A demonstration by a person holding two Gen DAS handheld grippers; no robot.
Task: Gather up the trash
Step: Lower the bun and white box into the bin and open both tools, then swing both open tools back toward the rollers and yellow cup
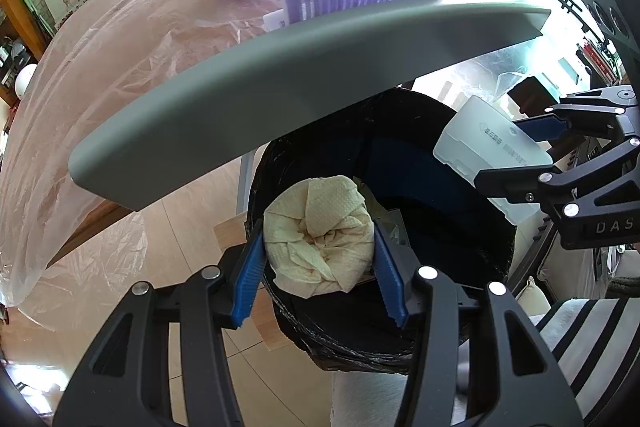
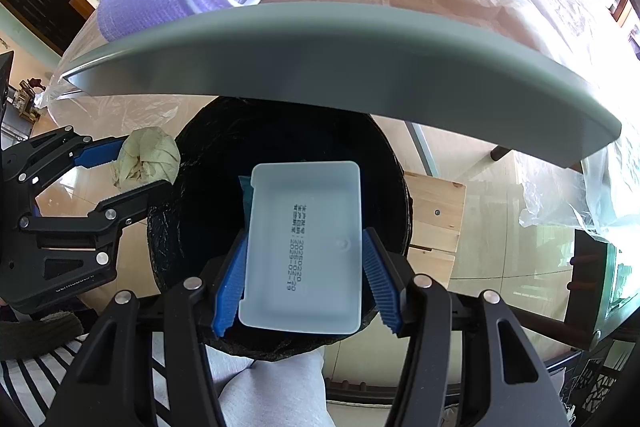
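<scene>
Left gripper (image 1: 320,267) clamped on a crumpled paper towel (image 1: 320,235), held over the near-left rim of the black-lined trash bin (image 1: 472,227). Right gripper (image 2: 304,283) clamped on a white plastic tray (image 2: 304,247) above the bin's opening, below the counter (image 2: 340,67) edge.

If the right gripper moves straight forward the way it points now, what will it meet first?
Most likely the open mouth of the black-lined trash bin. The right gripper, shut on the white plastic box, points into it; depth inside is unclear.
</scene>
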